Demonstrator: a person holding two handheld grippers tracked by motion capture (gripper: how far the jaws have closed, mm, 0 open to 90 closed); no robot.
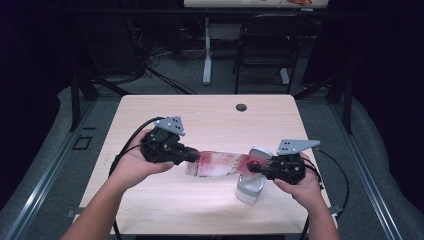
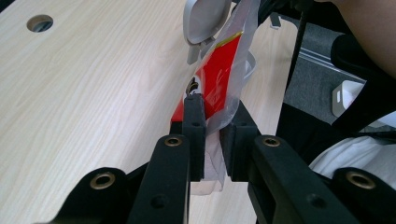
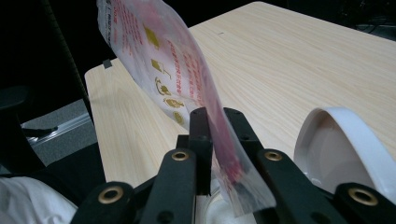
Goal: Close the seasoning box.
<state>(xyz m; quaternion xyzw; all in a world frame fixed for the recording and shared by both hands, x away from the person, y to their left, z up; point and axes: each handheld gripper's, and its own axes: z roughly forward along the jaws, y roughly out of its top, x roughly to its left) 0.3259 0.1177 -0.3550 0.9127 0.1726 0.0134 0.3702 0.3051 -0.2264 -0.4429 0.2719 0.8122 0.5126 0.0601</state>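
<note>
While each hand-held gripper, left (image 1: 192, 156) and right (image 1: 256, 168), pinches one end of the plastic bag (image 1: 220, 163), the white tub (image 1: 249, 189) waits open; nothing is poured yet.

black grippers | grey three-cornered plates | brass screws | black cables

A lab: bare desk (image 1: 150, 107), floor cables (image 1: 165, 75), dark curtains (image 1: 30, 75)
</note>
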